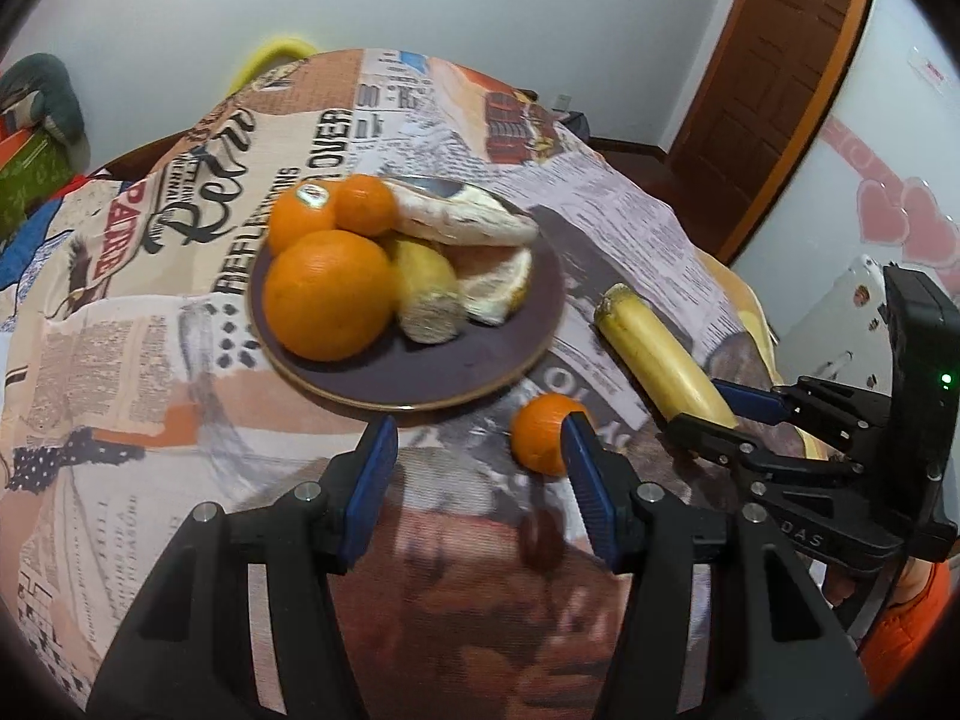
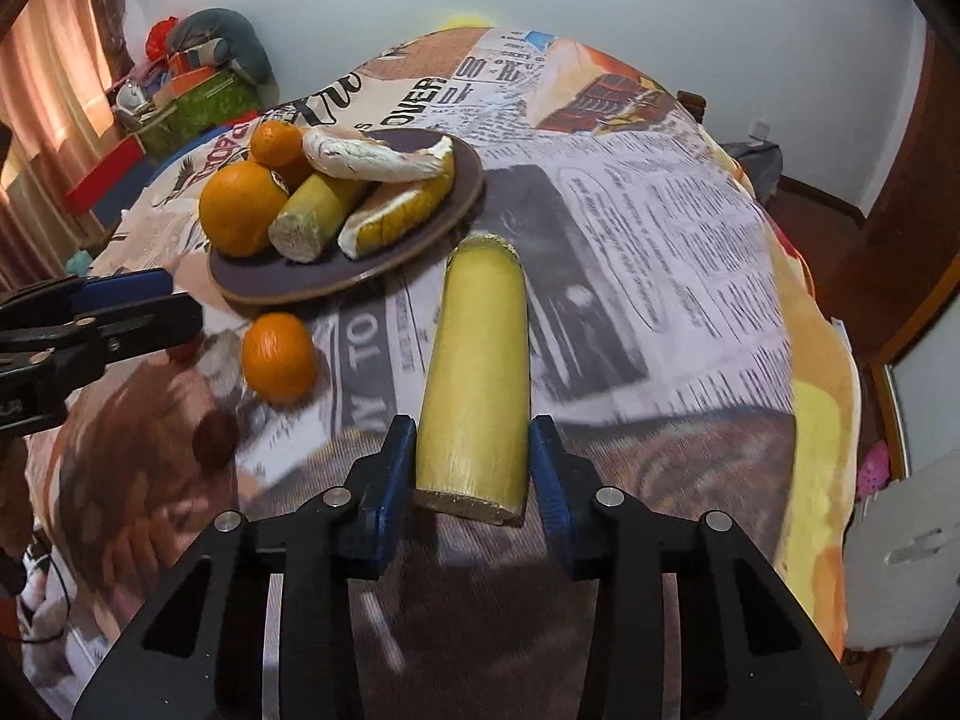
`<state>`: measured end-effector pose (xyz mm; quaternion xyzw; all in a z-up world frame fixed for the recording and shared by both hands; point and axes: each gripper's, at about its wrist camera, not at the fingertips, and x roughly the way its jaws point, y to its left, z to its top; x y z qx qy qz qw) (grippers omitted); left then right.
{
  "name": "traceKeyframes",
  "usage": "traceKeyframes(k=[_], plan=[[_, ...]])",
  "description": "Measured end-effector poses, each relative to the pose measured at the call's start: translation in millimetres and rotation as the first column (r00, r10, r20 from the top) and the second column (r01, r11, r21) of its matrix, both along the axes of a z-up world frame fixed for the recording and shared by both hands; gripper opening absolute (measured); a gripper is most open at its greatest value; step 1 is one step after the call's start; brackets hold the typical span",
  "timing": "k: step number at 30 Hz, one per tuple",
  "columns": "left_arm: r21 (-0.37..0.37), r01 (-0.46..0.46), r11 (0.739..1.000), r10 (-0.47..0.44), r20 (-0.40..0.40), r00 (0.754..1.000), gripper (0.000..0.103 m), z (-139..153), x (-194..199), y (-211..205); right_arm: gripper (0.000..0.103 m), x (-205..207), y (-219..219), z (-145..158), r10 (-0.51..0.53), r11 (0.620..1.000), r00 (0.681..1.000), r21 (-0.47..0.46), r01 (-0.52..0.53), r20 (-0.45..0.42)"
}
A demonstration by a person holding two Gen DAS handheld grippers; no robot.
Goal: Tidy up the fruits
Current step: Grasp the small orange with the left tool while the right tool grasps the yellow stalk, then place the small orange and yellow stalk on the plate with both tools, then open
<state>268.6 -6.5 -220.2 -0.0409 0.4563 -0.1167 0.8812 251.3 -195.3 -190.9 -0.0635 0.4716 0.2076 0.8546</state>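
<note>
left gripper [image 1: 480, 468]: tilted steeply down, jaws parted, nothing between pads | right gripper [image 2: 474, 462]: tilted steeply down, blue pads [image 2: 396, 468] closed against a yellow stalk [image 2: 480, 372]

left wrist: rides the left tool [image 1: 480, 480], looks steeply down, close over the table's near edge toward the far edge | right wrist: rides the right tool [image 2: 471, 468], same tilt, further right | shared: plate [image 1: 510, 372] [image 2: 462, 192], small orange [image 1: 540, 432] [image 2: 279, 357], yellow stalk [image 1: 660, 360] [image 2: 480, 360], each other's tool
</note>
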Motion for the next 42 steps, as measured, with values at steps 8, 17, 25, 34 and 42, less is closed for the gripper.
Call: traceKeyframes(k=[8, 17, 25, 34, 42], plan=[[0.02, 0.056, 0.998, -0.055, -0.026, 0.998, 0.056, -12.5, 2.3, -27.1, 0.036, -0.4, -15.7, 8.1, -0.007, 0.998, 0.999, 0.061, 0.01, -0.037], [0.022, 0.066, 0.998, -0.064, -0.05, 0.997, 0.044, -23.9, 16.2, -35.6, 0.036, 21.9, -9.1, 4.5, -0.004, 0.997, 0.999, 0.082, 0.008, -0.04], [0.012, 0.064, 0.998, -0.064, -0.062, 0.996, 0.037, -32.5, 19.6, -36.1, 0.036, 30.3, -3.2, -9.3, -0.001, 0.995, 0.998, 0.095, 0.007, -0.061], [0.012, 0.017, 1.0, -0.017, -0.01, 1.0, 0.036, -12.5, 11.1, -18.7, 0.035, 23.7, -3.8, 0.3, -0.009, 0.991, 0.999, 0.131, 0.014, -0.04], [0.016, -0.076, 0.997, 0.075, 0.055, 0.996, 0.036, 13.6, 4.7, 20.2, 0.034, 23.0, 5.9, 33.7, -0.008, 0.983, 0.999, 0.183, 0.001, 0.04]])
